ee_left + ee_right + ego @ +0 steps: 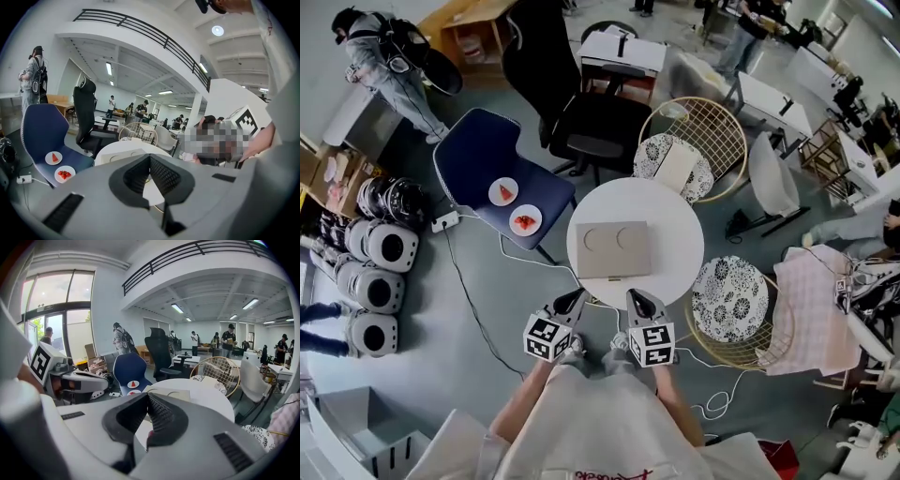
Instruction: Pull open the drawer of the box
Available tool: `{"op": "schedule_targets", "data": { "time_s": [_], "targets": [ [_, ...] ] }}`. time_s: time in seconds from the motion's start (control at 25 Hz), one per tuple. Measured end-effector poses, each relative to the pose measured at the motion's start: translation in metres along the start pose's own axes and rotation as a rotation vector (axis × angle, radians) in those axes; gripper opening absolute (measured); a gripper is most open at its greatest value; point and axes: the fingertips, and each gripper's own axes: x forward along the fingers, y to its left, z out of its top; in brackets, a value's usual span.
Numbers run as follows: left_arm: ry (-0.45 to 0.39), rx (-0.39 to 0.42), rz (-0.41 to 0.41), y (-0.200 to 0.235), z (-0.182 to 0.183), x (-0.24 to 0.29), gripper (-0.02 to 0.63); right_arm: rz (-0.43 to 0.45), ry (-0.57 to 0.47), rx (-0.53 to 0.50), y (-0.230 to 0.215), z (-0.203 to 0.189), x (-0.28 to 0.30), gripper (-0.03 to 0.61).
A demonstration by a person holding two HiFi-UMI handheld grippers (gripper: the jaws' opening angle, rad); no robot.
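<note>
- Head view: the tan box (pixel 614 248) lies flat on the round white surface (pixel 675 225), toward the edge nearest the person. Two circle outlines are pressed into its lid, and a small tab (pixel 614 278) juts from its near edge.
- The left tongs (pixel 573 301) and right tongs (pixel 638 300) hang side by side just short of the surface's near rim, apart from the box. Each marker cube (pixel 547 337) bears a black-and-white square pattern.
- Red print on the person's shirt (pixel 609 473) is cut off and unreadable.
- A blue chair (pixel 492 178) to the left carries two plates of watermelon (pixel 503 191).
- Left gripper view: the black ribbed pads meet at their tips, closed on nothing. The box and surface show beyond them, with the plates at lower left.
- Right gripper view: these pads are also pressed together and empty. The box lies ahead on the surface, the left tongs and their marker cube show at the left, and no readable writing appears on the box.
</note>
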Motion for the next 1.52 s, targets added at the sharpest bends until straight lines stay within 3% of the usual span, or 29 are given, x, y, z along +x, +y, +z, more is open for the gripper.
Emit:
{"op": "schedule_targets", "data": {
  "time_s": [0.68,1.0,1.2,1.52],
  "targets": [
    [0.161,-0.148,0.035,-0.015,-0.116,-0.002,0.011,0.054,0.239,0.084,0.002,-0.129,-0.010,0.017],
    [0.203,-0.160,0.032,-0.013,-0.153,0.003,0.011,0.070,0.304,0.113,0.011,-0.173,-0.015,0.017],
    [0.204,-0.139,0.031,0.000,-0.156,0.021,0.011,0.071,0.318,0.121,0.009,-0.181,-0.014,0.015],
    [0.153,-0.042,0.024,0.043,-0.117,0.069,0.011,0.075,0.322,0.128,0.007,-0.181,-0.008,0.017]
  ]
}}
